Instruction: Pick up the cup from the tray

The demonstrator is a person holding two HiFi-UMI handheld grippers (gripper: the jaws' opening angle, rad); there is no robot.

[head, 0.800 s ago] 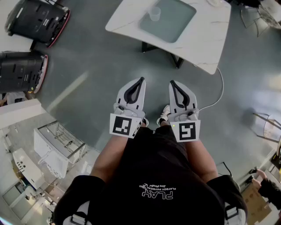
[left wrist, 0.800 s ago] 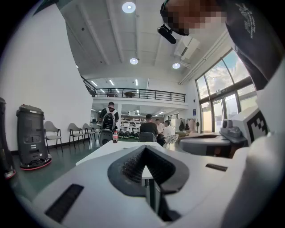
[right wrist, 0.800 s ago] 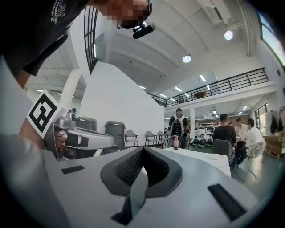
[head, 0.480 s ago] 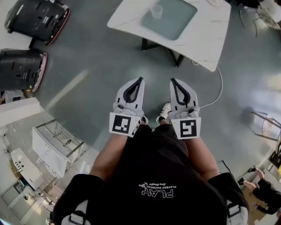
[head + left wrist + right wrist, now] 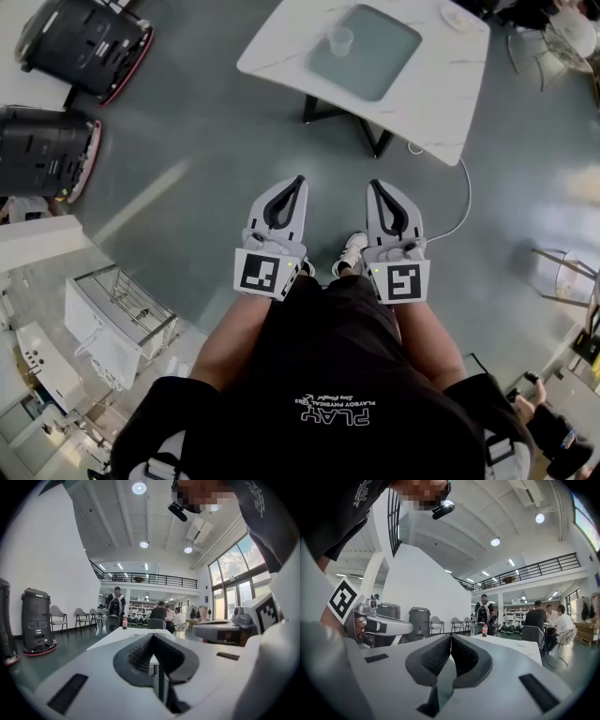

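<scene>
A clear plastic cup (image 5: 340, 39) stands on the near left part of a grey-green tray (image 5: 375, 56) on a white marble-look table (image 5: 441, 84), far ahead at the top of the head view. My left gripper (image 5: 300, 180) and right gripper (image 5: 374, 185) are held side by side at waist height over the grey floor, well short of the table. Both are shut, tips touching, with nothing between them. In the left gripper view the shut jaws (image 5: 152, 635) point level at the table's edge (image 5: 117, 637); the cup is not visible there. The right gripper (image 5: 451, 636) is likewise shut and empty.
Two black machines (image 5: 80, 42) (image 5: 42, 150) stand at the left. A white wire rack (image 5: 122, 323) is near my left side. A white cable (image 5: 459, 202) runs over the floor from the table. A small dish (image 5: 457, 19) and a bottle (image 5: 484, 630) sit on the table. People sit beyond it.
The table with tray and cup has slid lower in the head view, so I have come closer to it. Both grippers keep the same shut, side-by-side pose.
</scene>
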